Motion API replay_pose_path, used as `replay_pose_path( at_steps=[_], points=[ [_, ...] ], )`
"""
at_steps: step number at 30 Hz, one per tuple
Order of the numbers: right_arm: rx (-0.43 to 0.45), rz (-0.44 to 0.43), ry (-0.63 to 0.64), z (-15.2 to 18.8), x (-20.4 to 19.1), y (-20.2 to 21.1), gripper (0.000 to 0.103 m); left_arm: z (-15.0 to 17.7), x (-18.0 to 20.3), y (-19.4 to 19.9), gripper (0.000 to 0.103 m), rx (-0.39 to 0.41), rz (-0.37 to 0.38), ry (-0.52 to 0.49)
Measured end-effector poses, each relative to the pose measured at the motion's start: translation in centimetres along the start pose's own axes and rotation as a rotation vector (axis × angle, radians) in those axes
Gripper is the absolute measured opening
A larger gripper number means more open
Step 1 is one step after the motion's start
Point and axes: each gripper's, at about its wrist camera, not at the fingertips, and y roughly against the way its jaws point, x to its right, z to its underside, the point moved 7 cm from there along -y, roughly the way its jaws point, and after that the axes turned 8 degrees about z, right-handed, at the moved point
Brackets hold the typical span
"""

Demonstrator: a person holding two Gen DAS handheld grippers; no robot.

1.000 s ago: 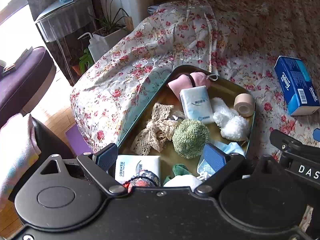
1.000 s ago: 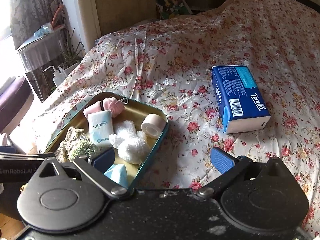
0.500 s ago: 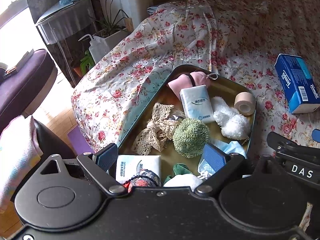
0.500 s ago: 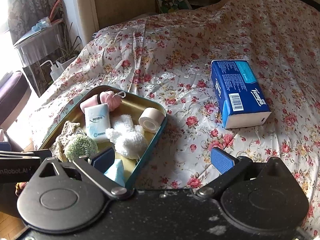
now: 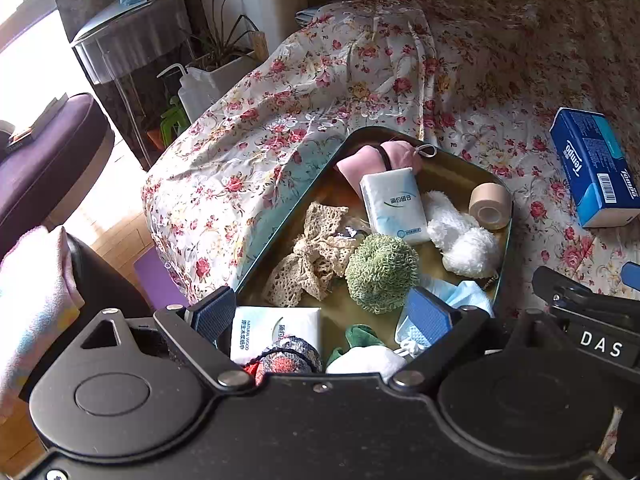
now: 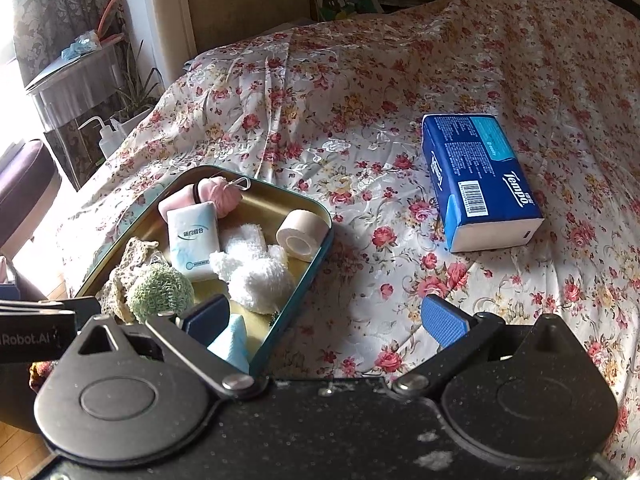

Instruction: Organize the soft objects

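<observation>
A teal metal tin [image 5: 505, 264] [image 6: 320, 216] lies on the flowered bedspread, filled with several soft things. In it are a green knitted ball [image 5: 382, 274] [image 6: 160, 298], white fluffy socks [image 5: 460, 238] [image 6: 256, 272], a white tissue pack [image 5: 394, 206] [image 6: 194, 238], a beige lace bow [image 5: 314, 256], a pink pouch [image 5: 378, 158] and a tape roll [image 5: 490, 206] [image 6: 298, 234]. My left gripper [image 5: 320, 316] hangs open over the tin's near end, nothing between its pads. My right gripper [image 6: 324, 320] is open above the bedspread beside the tin's right rim, holding nothing.
A blue Tempo tissue pack [image 6: 480, 182] [image 5: 596, 168] lies on the bedspread [image 6: 360, 92] to the right of the tin. Left of the bed stand a small side table [image 5: 128, 48], a plant pot with a squeeze bottle [image 5: 192, 88], and a purple seat [image 5: 44, 160].
The right wrist view has tilted slightly, so the tin and blue pack sit a bit lower in it. Neither gripper has opened or shut, and nothing in the tin has moved.
</observation>
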Motion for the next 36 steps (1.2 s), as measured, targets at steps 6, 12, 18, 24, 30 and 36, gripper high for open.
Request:
replay_pose_path(
  at_steps=[6,12,18,24,30,36],
  points=[
    [-0.008,0.0,-0.002,0.09,0.02,-0.17,0.103,0.03,-0.05,-0.08,0.09,-0.005,0.002,0.002],
    [-0.013,-0.001,-0.003,0.17,0.06,-0.34,0.103,0.08,0.0,-0.11,0.09,-0.006,0.004,0.003],
    [-0.015,-0.001,-0.003,0.26,0.05,-0.37,0.103,0.08,-0.05,-0.11,0.09,-0.007,0.003,0.005],
    [-0.015,0.0,-0.002,0.27,0.02,-0.37,0.103,0.09,-0.03,-0.09,0.09,-0.008,0.005,0.006],
    [-0.018,-0.001,-0.001,0.4,-0.03,-0.41,0.103,0.21,-0.05,-0.16,0.09,-0.008,0.003,0.006],
    [-0.019,-0.001,0.0,0.48,-0.06,-0.41,0.103,0.25,-0.12,-0.13,0.09,-0.012,0.008,0.009]
  ],
)
